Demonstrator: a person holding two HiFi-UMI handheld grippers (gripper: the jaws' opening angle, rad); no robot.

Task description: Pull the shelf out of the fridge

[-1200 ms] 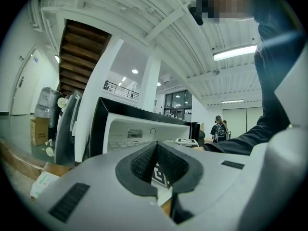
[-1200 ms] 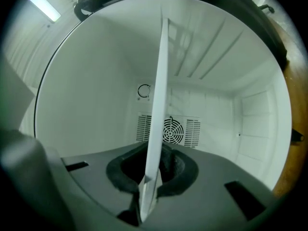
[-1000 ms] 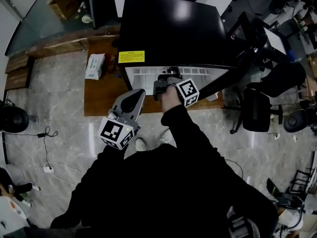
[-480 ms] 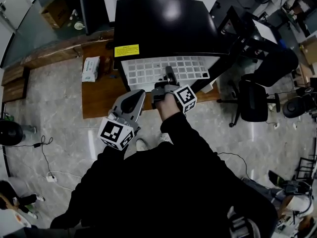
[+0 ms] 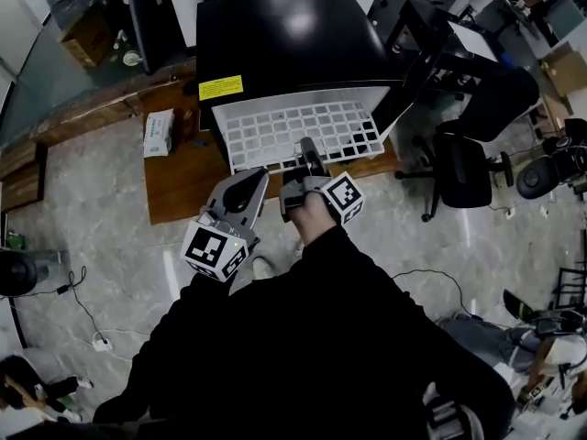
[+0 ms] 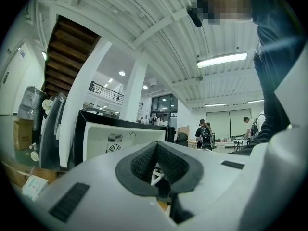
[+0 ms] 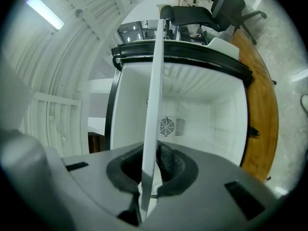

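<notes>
The black fridge (image 5: 284,44) stands open on a low wooden platform. Its white wire shelf (image 5: 303,134) sticks far out of the front, lying flat. My right gripper (image 5: 307,160) is shut on the middle of the shelf's front edge. In the right gripper view the shelf (image 7: 155,81) runs edge-on as a thin white strip between the pads of my right gripper (image 7: 149,174), with the white fridge interior (image 7: 202,114) behind it. My left gripper (image 5: 240,195) hangs just below and left of the shelf, shut and holding nothing; in its own view the left gripper (image 6: 156,170) points at the fridge (image 6: 110,138).
The wooden platform (image 5: 179,186) carries the fridge and a tissue pack (image 5: 159,132) to its left. The fridge door (image 5: 408,94) stands open on the right. Office chairs (image 5: 463,168) stand to the right. A cardboard box (image 5: 78,35) lies at the back left, and a cable (image 5: 64,301) runs over the floor.
The shelf has slid well out of the fridge toward me, drawn by the right gripper, which has pulled back with it. The left gripper has stayed about where it was.
</notes>
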